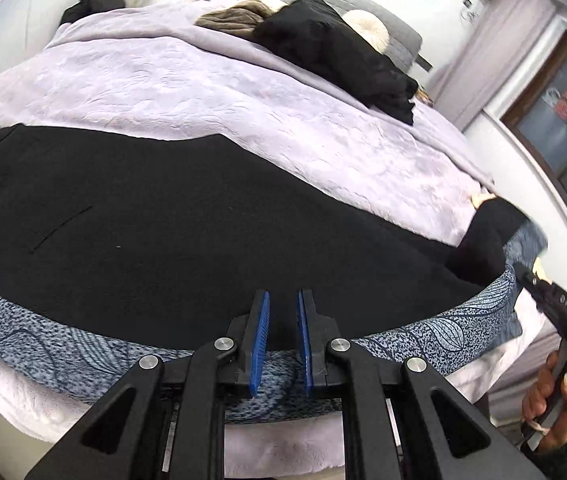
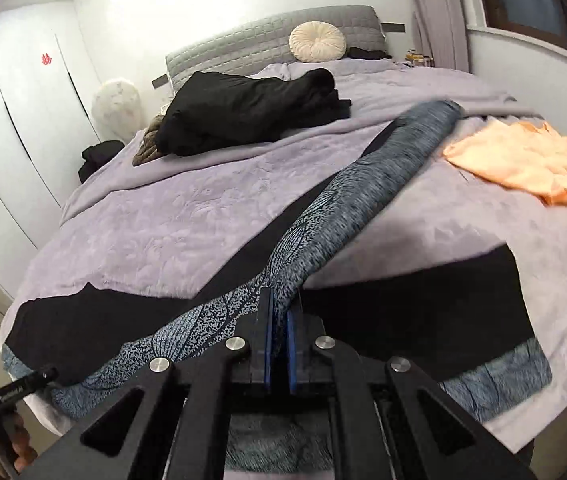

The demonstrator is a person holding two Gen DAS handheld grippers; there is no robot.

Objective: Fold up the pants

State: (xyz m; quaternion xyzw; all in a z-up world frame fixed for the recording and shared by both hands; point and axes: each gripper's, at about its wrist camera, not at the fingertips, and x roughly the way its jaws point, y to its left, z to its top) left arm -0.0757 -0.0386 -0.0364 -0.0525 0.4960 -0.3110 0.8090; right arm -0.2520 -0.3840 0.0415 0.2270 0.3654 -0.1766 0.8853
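Black pants with a blue-grey leaf-patterned band lie spread across the near edge of the lilac bed cover. My left gripper sits over that near edge, its blue pads close together with patterned cloth bunched between them. My right gripper is shut on a fold of the patterned cloth, which stretches away from it in a raised, blurred strip over the black pants. In the left wrist view the right gripper is at the far right, held by a hand.
A pile of black clothes and a brown item lie near the grey headboard. A round cream cushion leans there. An orange garment lies at the right. White wardrobe doors stand left; a window is right.
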